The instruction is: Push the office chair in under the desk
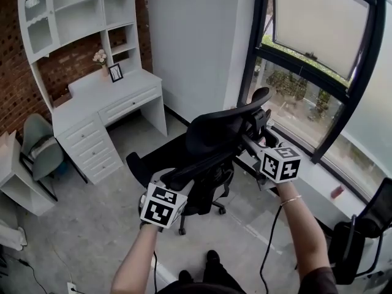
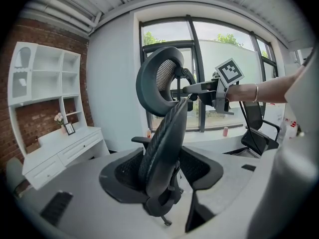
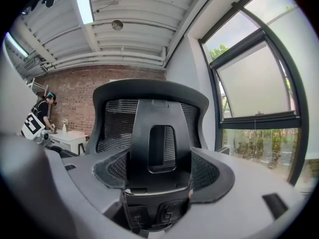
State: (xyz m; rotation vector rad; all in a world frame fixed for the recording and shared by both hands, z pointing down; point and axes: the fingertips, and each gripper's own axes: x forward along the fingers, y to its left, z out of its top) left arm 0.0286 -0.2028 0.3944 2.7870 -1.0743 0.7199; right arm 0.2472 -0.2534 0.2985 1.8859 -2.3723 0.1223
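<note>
Here, you hold the office chair (image 1: 205, 136) by its back, with the white desk (image 1: 92, 100) well apart from it, ahead and to your left.

Your left gripper (image 2: 164, 183) is clamped on the side edge of the mesh backrest (image 2: 162, 138), and your right gripper (image 3: 159, 176) is closed on the spine just under the headrest (image 1: 242, 106), so both tools grip the chair. The seat points away from you toward the desk's knee space (image 1: 136, 126). The back runs across the head view from lower left to upper right, so the push looks to go forward and left, with your left gripper nearer the desk. Grey floor (image 1: 104, 225) lies between chair and desk. A green chair (image 1: 40, 146) stands near the drawers (image 1: 92, 146), and the window (image 1: 306, 97) is on your right.
</note>
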